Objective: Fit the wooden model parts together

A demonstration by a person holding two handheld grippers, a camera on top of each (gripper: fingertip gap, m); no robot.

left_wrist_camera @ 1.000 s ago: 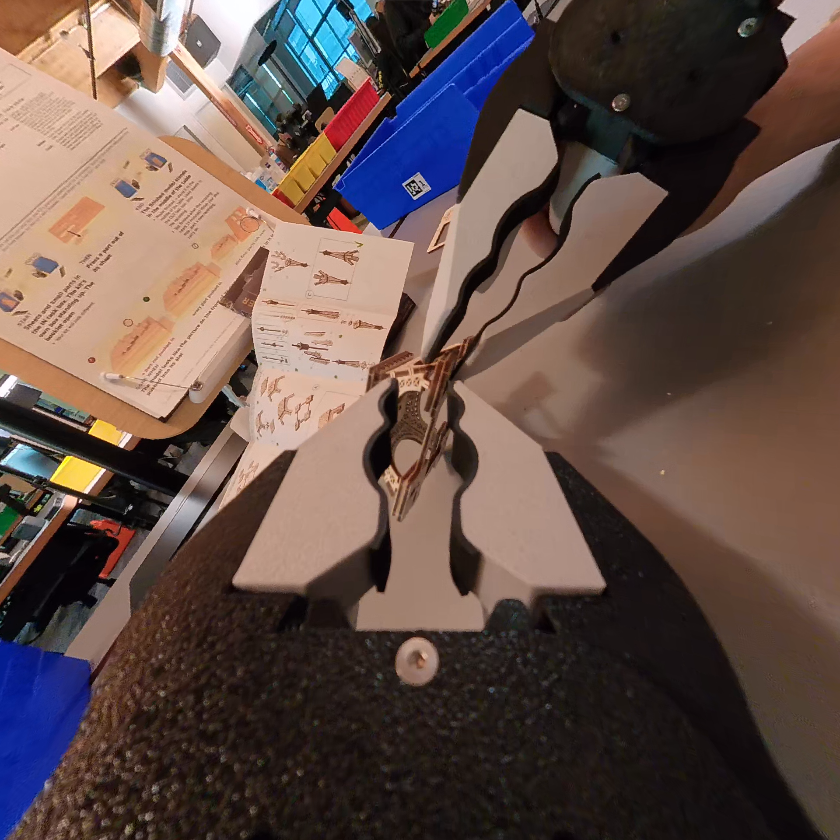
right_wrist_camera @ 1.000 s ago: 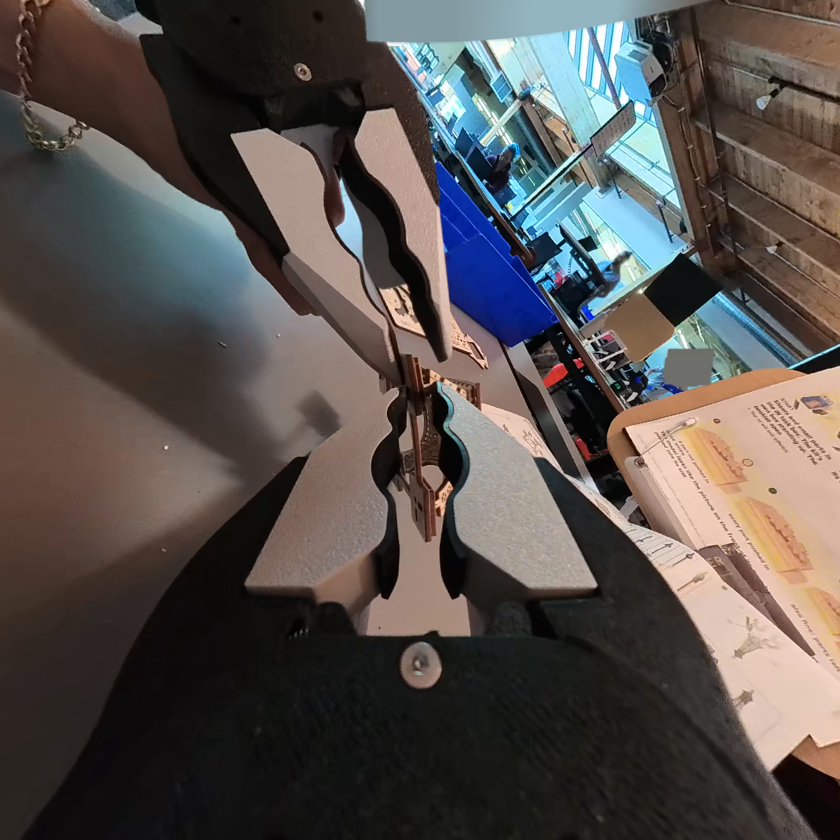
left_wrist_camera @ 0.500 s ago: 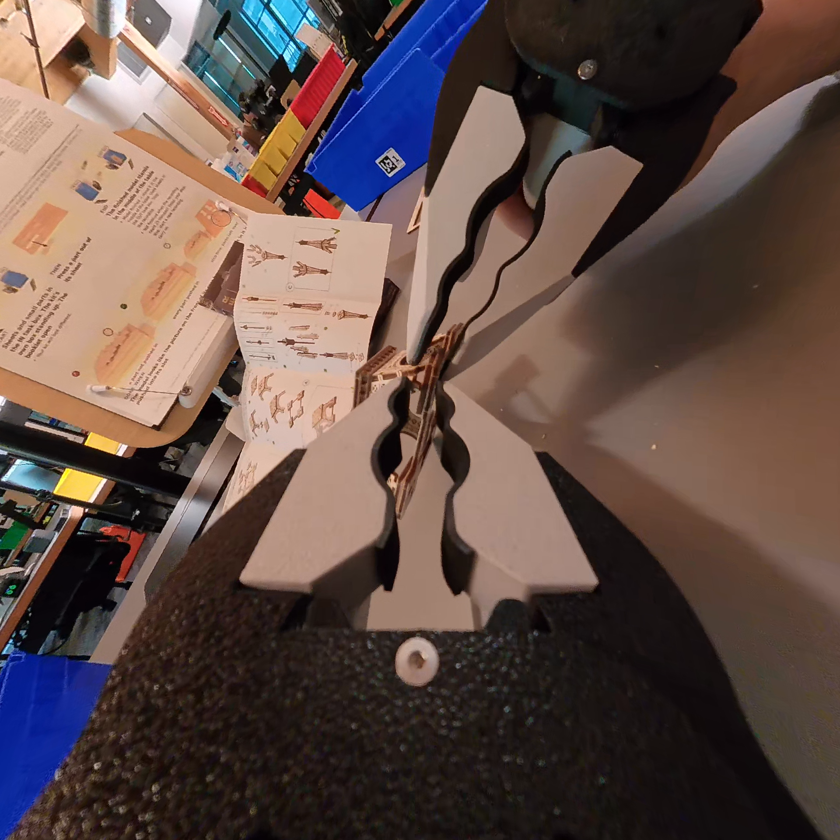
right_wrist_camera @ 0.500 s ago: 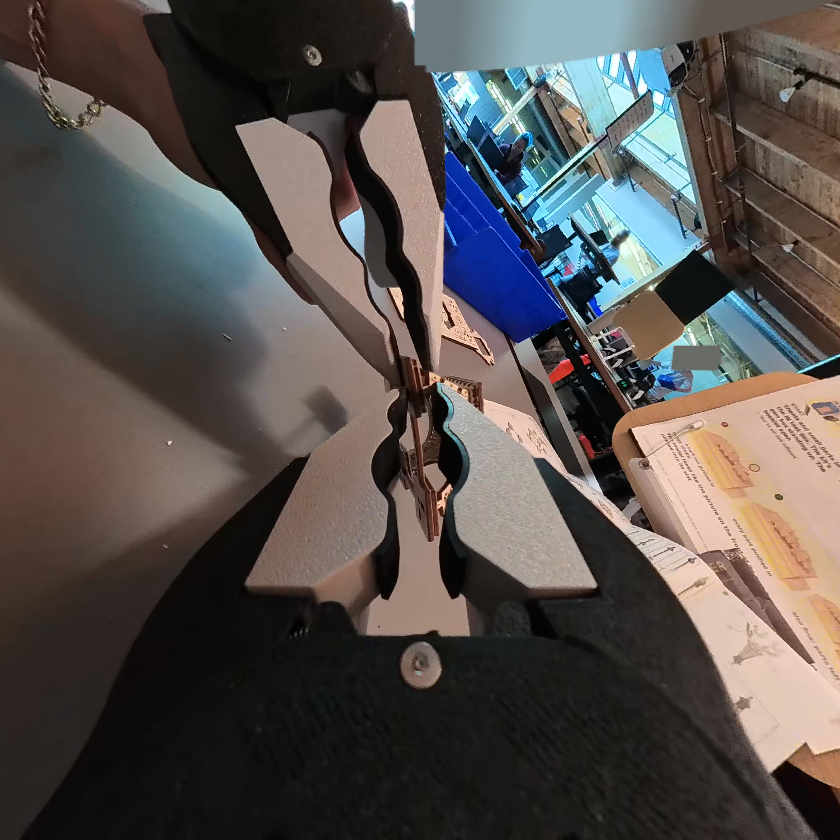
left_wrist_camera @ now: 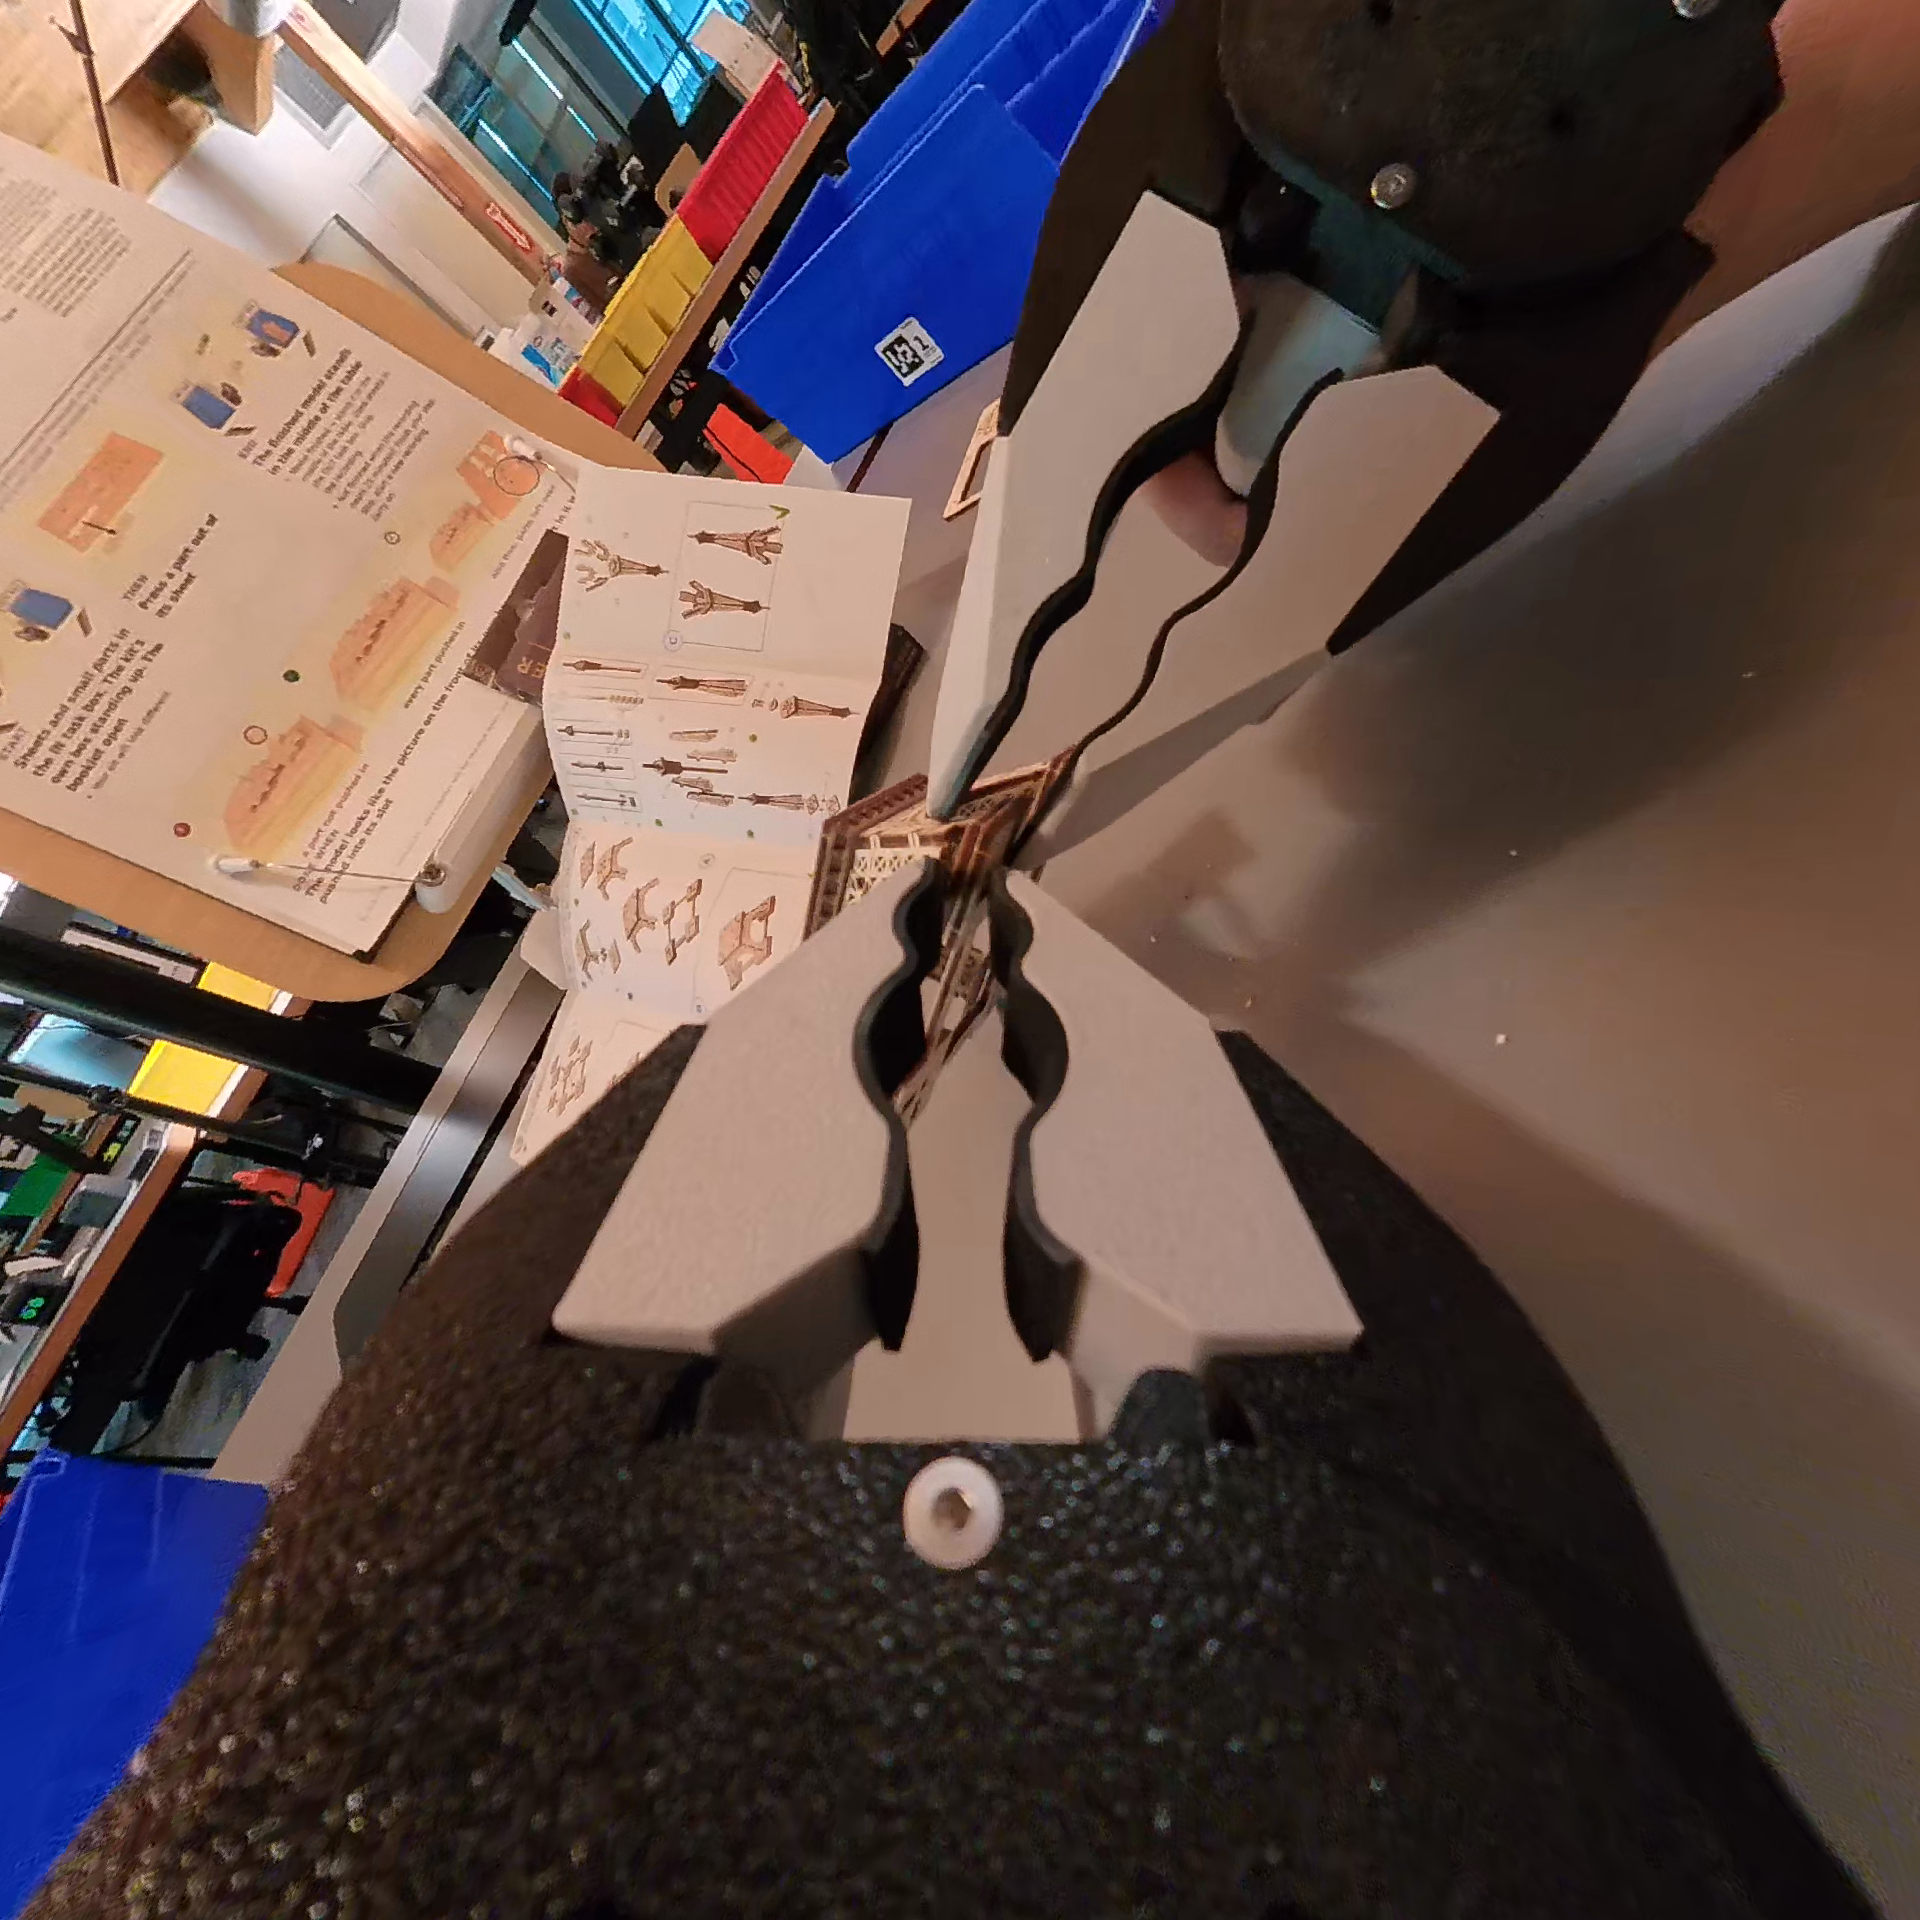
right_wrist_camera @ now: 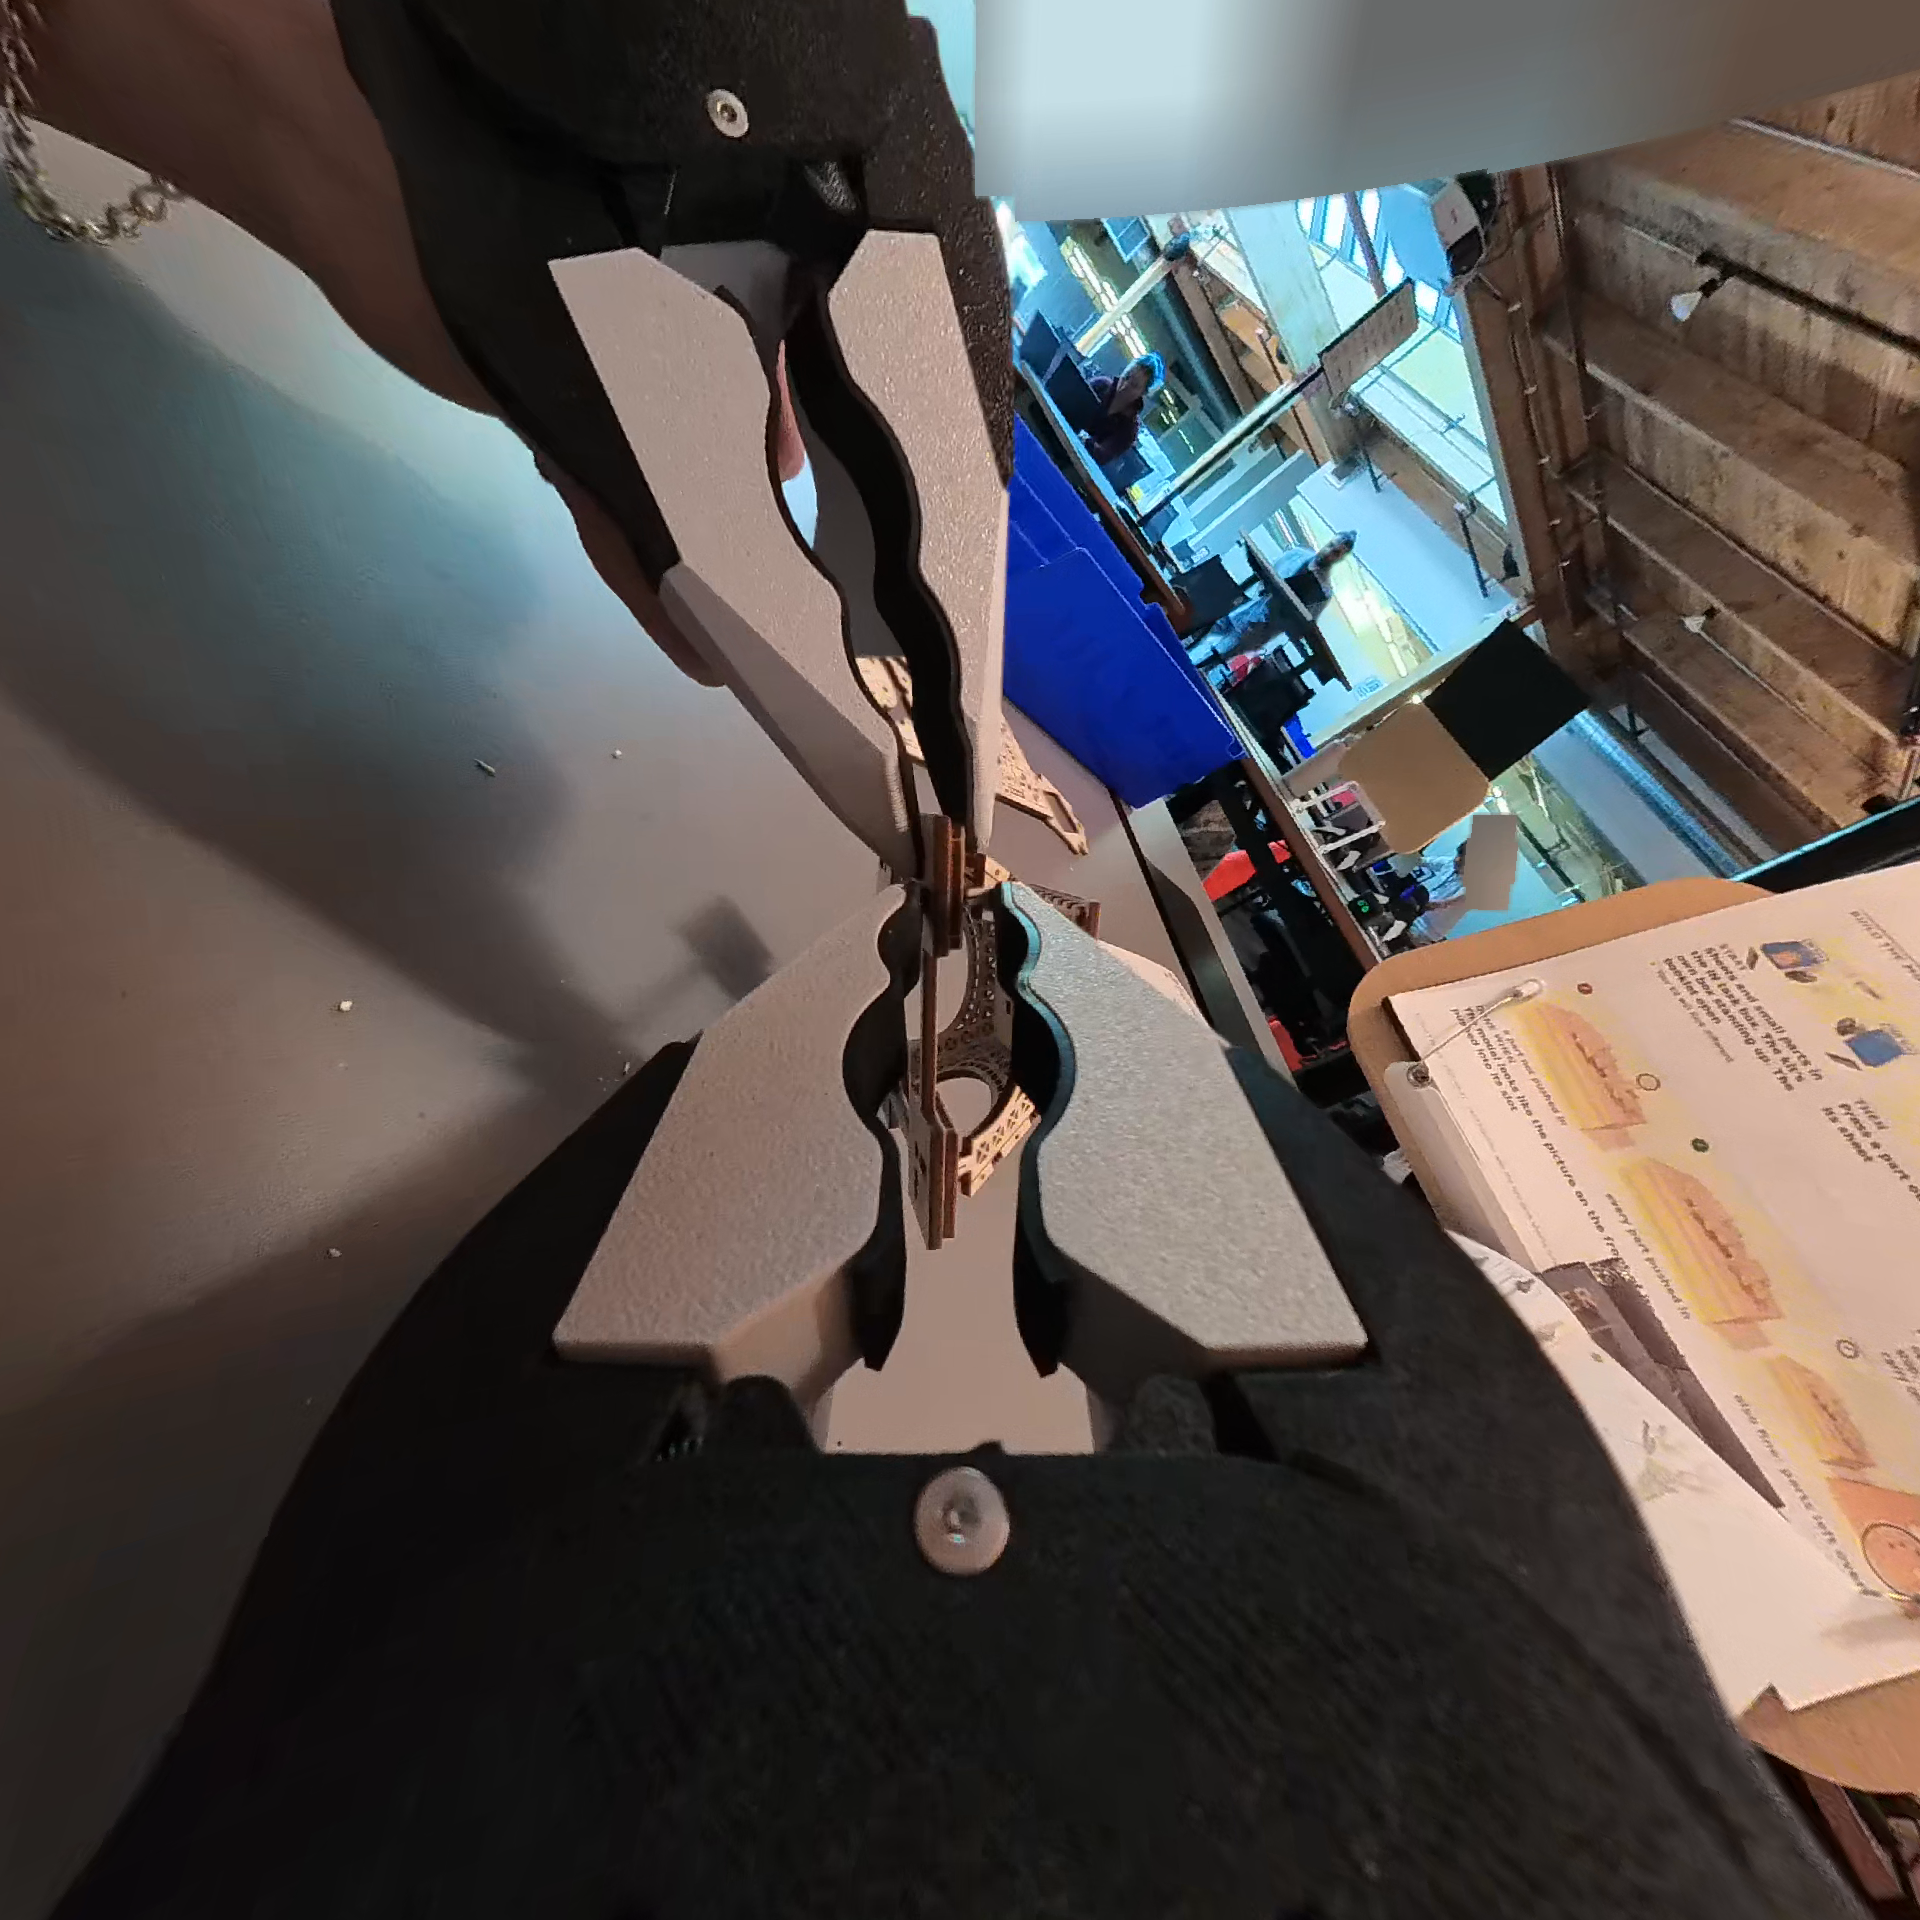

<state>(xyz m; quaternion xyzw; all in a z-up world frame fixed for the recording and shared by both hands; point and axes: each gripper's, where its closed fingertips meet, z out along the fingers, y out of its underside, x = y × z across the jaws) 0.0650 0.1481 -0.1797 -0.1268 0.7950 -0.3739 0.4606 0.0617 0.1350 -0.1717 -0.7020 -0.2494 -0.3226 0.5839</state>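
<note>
My left gripper [left_wrist_camera: 956,899] is shut on a thin brown lattice wooden part [left_wrist_camera: 948,1023] that runs back between its fingers. My right gripper [left_wrist_camera: 992,816] comes in from the top, tip to tip with it, shut on wooden pieces [left_wrist_camera: 997,800] at the joint. In the right wrist view my right gripper [right_wrist_camera: 951,904] is shut on an arched tower-shaped wooden part [right_wrist_camera: 977,1049], and my left gripper [right_wrist_camera: 935,831] pinches wood from above. The parts touch between the tips, and I cannot tell where one ends.
A grey table [left_wrist_camera: 1558,935] lies under both grippers. An unfolded instruction leaflet [left_wrist_camera: 707,665] and a clipboard with a printed sheet [left_wrist_camera: 208,582] lie to one side. Blue bins [left_wrist_camera: 904,239] stand behind. Loose wooden pieces [right_wrist_camera: 1039,800] lie on the table beyond the tips. Less than 4 cm separates the two grippers' tips.
Both grippers stay shut and tip to tip. The held part now shows more edge-on in the left wrist view, and its arch shows more in the right wrist view.
</note>
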